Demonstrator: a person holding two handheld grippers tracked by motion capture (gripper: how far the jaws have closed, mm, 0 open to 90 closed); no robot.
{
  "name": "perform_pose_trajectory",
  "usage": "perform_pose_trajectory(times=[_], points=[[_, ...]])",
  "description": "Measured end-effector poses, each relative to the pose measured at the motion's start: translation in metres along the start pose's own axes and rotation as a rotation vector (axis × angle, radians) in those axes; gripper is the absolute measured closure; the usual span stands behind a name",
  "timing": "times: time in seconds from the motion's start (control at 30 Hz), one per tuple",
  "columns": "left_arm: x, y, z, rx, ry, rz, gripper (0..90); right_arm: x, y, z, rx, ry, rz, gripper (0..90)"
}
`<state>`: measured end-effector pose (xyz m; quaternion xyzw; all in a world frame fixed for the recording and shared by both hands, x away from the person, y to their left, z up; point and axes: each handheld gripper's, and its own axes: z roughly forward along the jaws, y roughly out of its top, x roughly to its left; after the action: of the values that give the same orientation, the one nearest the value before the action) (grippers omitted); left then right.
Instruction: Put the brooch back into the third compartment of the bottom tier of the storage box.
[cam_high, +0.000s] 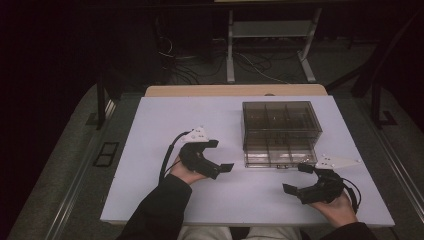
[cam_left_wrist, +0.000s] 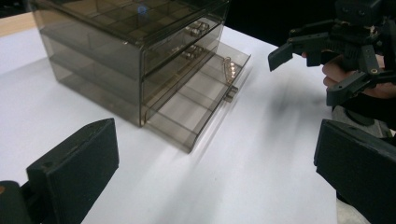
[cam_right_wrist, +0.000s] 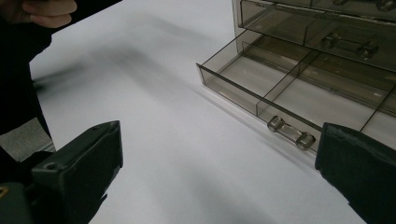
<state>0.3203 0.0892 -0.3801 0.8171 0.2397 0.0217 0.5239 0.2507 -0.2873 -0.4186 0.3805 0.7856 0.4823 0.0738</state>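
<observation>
**Bottom drawer ajar, both claws spread and empty**

High view: a smoky clear plastic drawer cabinet (cam_high: 280, 131) stands on the white counter (cam_high: 150, 130), toward its far right part. The left claw (cam_high: 216, 156) sits just left of the cabinet's front, jaws wide apart and holding nothing. The right claw (cam_high: 298, 179) hovers just in front of the cabinet's near right corner, likewise spread and empty.

Left gripper view: the cabinet shows its stacked tiers, and the bottom drawer (cam_left_wrist: 201, 100) is pulled partway out of the cabinet, with a small clear handle (cam_left_wrist: 229, 93) on its front. The compartments that can be seen through the walls of this drawer look empty. The other claw hangs beyond the drawer, at the cabinet's front side.

Right gripper view: the open drawer's bar handle (cam_right_wrist: 291, 131) lies close ahead, between the two spread jaws and nearer the right one.

Handling, as a judgement: the cabinet is probably light, rigid and slick, so it may slide on the counter if the drawer is tugged; bracing the cabinet's body with one claw would help. The handle is the sensible place to pinch, gently, since thin plastic can crack.
</observation>
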Motion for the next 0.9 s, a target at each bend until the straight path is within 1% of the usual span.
perform_pose_trajectory(times=[0.13, 0.2, 0.33, 0.5, 0.63, 0.7, 0.77, 0.9], points=[[0.001, -0.010, -0.007, -0.011, 0.018, -0.012, 0.0, 0.000, 0.000, 0.000, 0.002, 0.000, 0.001, 0.3], [0.001, -0.015, -0.011, -0.025, 0.027, -0.023, 0.0, 0.000, 0.000, 0.000, 0.002, 0.000, 0.000, 0.3], [0.003, -0.024, -0.018, -0.019, 0.040, -0.033, 0.0, 0.000, 0.000, 0.000, 0.003, -0.001, 0.002, 0.3], [0.003, -0.034, -0.029, -0.036, 0.068, -0.047, 0.0, 0.000, 0.000, 0.000, 0.004, 0.000, -0.002, 0.3], [0.005, -0.044, -0.036, -0.049, 0.091, -0.072, 0.0, 0.000, 0.000, 0.001, 0.005, -0.001, -0.002, 0.3], [0.005, -0.049, -0.039, -0.046, 0.103, -0.073, 0.0, 0.001, 0.000, 0.001, 0.005, 0.000, -0.002, 0.3], [0.006, -0.053, -0.042, -0.055, 0.109, -0.086, 0.0, 0.000, 0.000, 0.001, 0.005, -0.001, -0.002, 0.3], [0.007, -0.064, -0.048, -0.075, 0.131, -0.094, 0.0, 0.000, 0.000, 0.001, 0.006, -0.002, -0.001, 0.3]])
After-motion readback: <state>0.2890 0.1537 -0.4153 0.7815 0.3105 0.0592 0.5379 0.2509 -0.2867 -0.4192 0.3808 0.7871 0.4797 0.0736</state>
